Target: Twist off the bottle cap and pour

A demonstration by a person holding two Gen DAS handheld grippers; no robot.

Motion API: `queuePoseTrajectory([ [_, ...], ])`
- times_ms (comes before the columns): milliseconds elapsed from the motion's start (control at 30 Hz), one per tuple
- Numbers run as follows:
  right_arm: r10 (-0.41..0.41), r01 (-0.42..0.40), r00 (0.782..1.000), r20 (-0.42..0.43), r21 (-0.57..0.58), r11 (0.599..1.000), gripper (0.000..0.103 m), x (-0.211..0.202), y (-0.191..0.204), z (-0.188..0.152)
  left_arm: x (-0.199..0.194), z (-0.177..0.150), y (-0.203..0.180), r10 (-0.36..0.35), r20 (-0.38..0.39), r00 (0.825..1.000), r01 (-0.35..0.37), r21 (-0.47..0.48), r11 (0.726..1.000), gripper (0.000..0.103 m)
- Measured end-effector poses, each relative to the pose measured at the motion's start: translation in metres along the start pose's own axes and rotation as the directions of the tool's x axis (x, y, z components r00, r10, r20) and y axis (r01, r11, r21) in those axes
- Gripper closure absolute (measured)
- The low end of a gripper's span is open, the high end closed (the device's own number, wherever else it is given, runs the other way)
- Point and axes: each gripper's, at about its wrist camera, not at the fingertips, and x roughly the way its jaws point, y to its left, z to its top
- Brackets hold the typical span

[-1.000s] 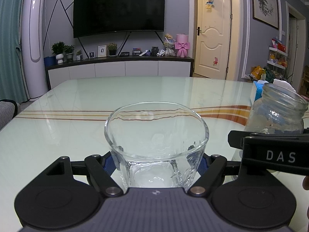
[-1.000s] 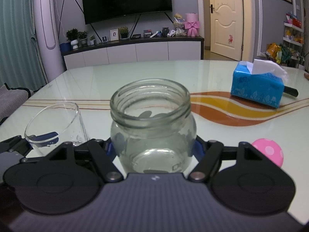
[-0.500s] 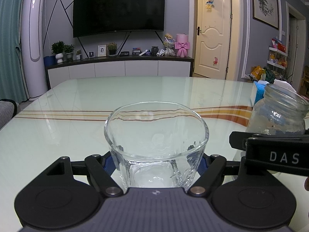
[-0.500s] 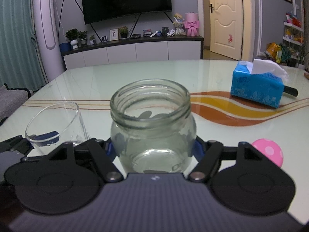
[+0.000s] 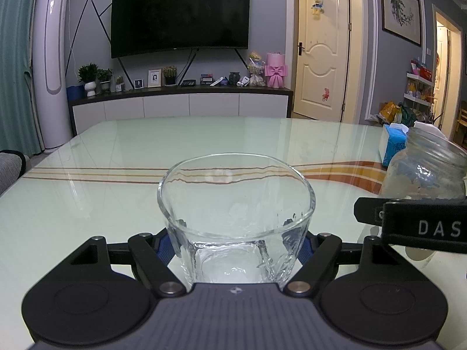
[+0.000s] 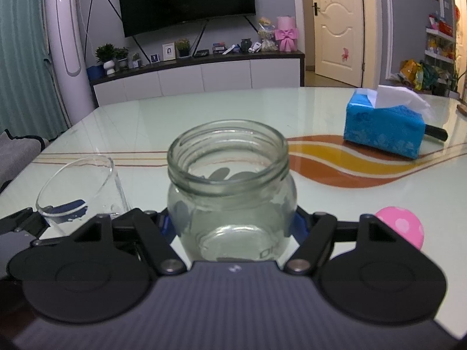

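The left gripper is clamped on the drinking glass, blue pads pressed against its lower walls, the glass upright with its base on or just above the tabletop; which, I cannot tell. The walls taper and are slick, so a slack squeeze could let the glass slide down or twist once it is lifted or takes any weight.

At three o'clock from the glass, just beside it, stands the jar, gripped low on its belly by the right gripper. Its threaded mouth is bare, so the cap step looks done; the pink dotted cap lies on the tabletop at about three o'clock of the jar. I cannot make out how much the jar holds.

The likeliest mishaps from here:
- rims knocking, since both vessels are glass and close together;
- a stream missing the glass if the jar tips before its lip is over the opening;
- the round jar rotating in the pads as it tilts;
- spill running towards the blue tissue box at about one o'clock.
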Motion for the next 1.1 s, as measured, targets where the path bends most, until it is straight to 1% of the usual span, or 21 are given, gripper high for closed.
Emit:
queuePoseTrajectory([
  [233, -0.004, 0.004, 1.0, -0.002, -0.009, 1.0, 0.031, -0.002, -0.001, 0.0, 0.0, -0.002, 0.001, -0.015, -0.003, 1.0, 0.015, 0.009, 1.0, 0.025],
  [500, -0.018, 0.019, 1.0, 0.014, -0.047, 0.999, 0.032, -0.008, -0.004, 0.005, -0.004, -0.001, -0.002, -0.06, -0.001, 0.998, 0.06, 0.025, 0.998, 0.025],
  [733, -0.021, 0.029, 0.998, 0.053, -0.166, 0.986, 0.032, -0.019, -0.003, 0.016, -0.005, -0.003, -0.005, -0.084, -0.006, 0.996, 0.084, 0.054, 0.995, 0.025],
  [833, -0.018, 0.029, 0.998, 0.058, -0.203, 0.979, 0.032, -0.02, -0.001, 0.017, -0.004, -0.003, -0.007, -0.088, -0.007, 0.996, 0.089, 0.06, 0.994, 0.025],
  [1033, -0.011, 0.03, 0.998, 0.07, -0.282, 0.959, 0.032, -0.023, 0.007, 0.015, -0.003, -0.003, -0.008, -0.096, -0.012, 0.995, 0.097, 0.066, 0.993, 0.025],
  [1100, -0.008, 0.034, 0.997, 0.08, -0.322, 0.946, 0.032, -0.023, 0.011, 0.015, -0.003, -0.003, -0.008, -0.097, -0.012, 0.995, 0.098, 0.066, 0.993, 0.025],
])
